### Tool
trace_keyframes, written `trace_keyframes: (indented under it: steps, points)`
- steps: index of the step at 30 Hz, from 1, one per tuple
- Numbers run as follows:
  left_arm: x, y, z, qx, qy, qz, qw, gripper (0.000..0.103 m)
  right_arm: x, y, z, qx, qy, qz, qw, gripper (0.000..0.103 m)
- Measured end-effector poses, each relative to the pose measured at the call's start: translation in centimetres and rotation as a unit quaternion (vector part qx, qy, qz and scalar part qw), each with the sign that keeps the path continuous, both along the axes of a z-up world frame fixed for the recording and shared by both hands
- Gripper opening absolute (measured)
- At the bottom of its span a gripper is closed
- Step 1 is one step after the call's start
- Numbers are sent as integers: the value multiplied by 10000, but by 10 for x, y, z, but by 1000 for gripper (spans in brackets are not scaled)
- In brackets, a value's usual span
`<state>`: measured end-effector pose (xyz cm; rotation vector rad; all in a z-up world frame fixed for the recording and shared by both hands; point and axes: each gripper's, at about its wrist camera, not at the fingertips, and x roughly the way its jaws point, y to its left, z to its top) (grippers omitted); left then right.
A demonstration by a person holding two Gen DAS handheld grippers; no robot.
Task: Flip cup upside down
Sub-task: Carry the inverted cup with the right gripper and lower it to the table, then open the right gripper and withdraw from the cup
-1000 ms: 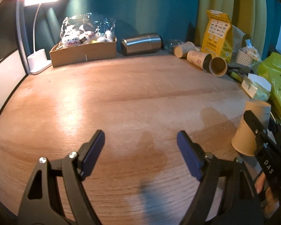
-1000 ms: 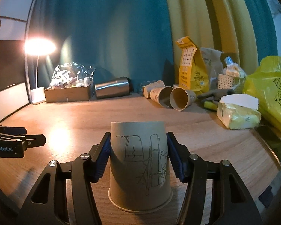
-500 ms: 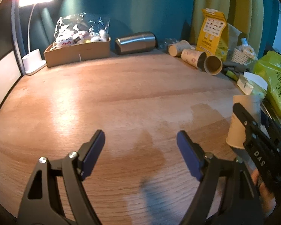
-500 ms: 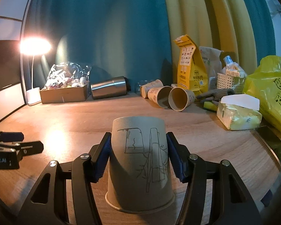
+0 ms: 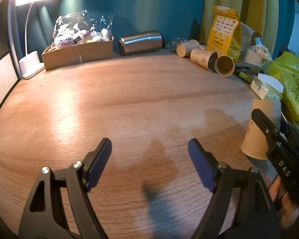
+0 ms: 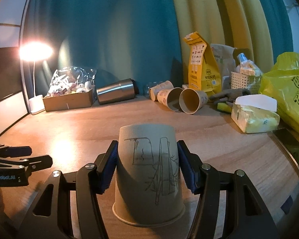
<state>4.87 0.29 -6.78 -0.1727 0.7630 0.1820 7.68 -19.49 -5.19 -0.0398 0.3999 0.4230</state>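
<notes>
While the right tool (image 6: 147,167) pinches the paper cup (image 6: 148,175) between its blue pads (image 6: 107,169), the cup stands mouth down, base up, its rim low over the desk (image 6: 239,155); whether the rim touches the wood cannot be told. Pencil-style line drawing on the cup wall faces the right wrist camera.

Left tool (image 5: 149,159): spread wide, nothing between its blue pads (image 5: 98,163), held over bare wood. Seen from it, the cup (image 5: 259,131) sits off to its right, partly behind the black frame of the right tool (image 5: 277,145). From the right tool, the left tool (image 6: 20,163) lies to its left, low by the desk.

Far ahead of both tools, along the back edge of the desk:
- lit desk lamp (image 6: 35,51), far left;
- cardboard box (image 5: 77,53) holding a clear bag of small toys;
- steel tumbler (image 5: 140,42) lying on its side;
- three paper cups (image 6: 175,99) lying on their sides;
- yellow pouch (image 6: 202,67), upright;
- white basket (image 6: 243,79);
- tissue pack (image 6: 253,115), ahead and right;
- yellow plastic bag (image 6: 289,95), far right.
</notes>
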Motion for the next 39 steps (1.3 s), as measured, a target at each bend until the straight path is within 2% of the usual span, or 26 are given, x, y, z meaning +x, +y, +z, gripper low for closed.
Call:
trace_keyframes:
  steps: [7, 11, 23, 39]
  points:
    - [-5, -10, -3, 23, 14, -120, 9999, 81, -15, -7, -7, -111, 164, -68, 9998, 61]
    - [-9, -18, -1, 36, -19, -207, 9998, 81, -21, -8, -11, -154, 37, -107, 9998, 61]
    - [-19, -37, -5, -42, 89, -436, 9990, 81, -6, -1, -12, -159, -92, -50, 9998, 60]
    - [-15, -34, -9, -96, 160, -440, 9989, 81, -1, 4, -14, -169, -24, 8, 9999, 61]
